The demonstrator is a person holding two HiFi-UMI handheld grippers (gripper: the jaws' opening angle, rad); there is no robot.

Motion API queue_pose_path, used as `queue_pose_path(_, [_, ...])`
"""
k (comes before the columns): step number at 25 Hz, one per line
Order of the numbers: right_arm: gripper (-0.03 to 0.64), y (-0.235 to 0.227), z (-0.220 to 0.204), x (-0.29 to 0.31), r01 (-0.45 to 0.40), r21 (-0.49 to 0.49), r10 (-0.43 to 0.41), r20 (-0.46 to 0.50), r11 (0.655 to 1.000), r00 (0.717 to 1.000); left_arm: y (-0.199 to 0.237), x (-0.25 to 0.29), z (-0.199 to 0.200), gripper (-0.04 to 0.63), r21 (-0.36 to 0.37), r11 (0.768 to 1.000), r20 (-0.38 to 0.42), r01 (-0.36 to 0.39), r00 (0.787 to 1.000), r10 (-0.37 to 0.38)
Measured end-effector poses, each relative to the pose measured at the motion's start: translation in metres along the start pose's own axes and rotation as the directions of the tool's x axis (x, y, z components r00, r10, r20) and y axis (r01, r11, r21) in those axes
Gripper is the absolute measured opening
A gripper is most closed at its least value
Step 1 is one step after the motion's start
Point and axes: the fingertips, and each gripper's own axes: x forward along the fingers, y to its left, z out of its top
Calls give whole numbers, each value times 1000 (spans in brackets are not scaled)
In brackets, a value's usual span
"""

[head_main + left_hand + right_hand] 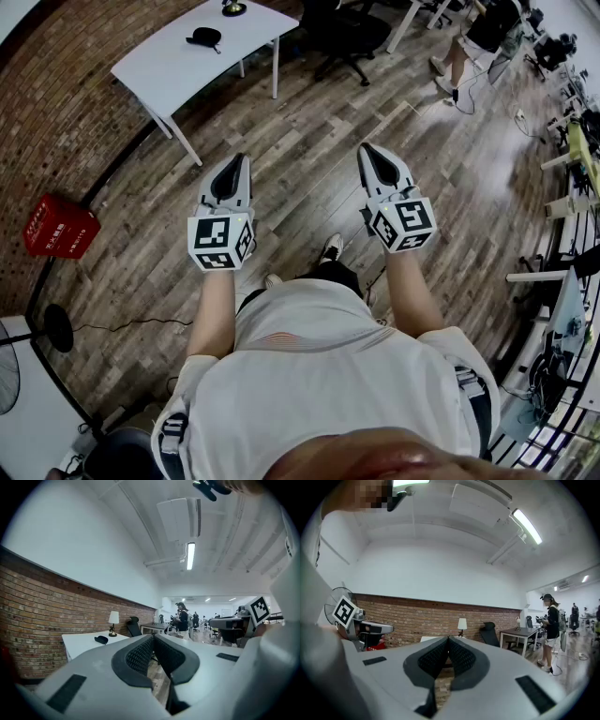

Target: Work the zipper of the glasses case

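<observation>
Head view puts the left gripper (234, 167) and right gripper (370, 155) side by side over the wooden floor (300, 122), both level, jaws together on nothing. Well beyond them, toward 11 o'clock, the dark glasses case (204, 37) lies untouched on the white desk (169, 66) near a lamp (232, 7). I judge the left gripper the nearer.

Facing bare wooden floor (300, 122) at 12 o'clock, passing freely beyond the left gripper (238, 161) and right gripper (367, 150). Meeting a white table (159, 61) at 11 o'clock, a black chair (342, 33) farther along 12, a red crate (58, 228) at 9, desks (581, 159) at 3.
</observation>
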Motion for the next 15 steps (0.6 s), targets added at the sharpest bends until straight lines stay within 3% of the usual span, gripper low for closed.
queue_pose_path(15, [52,7,-1,15,-23,-7,23,-17,1000,1000,12,3,1,23,-16,1000,-2,-9,1000,9])
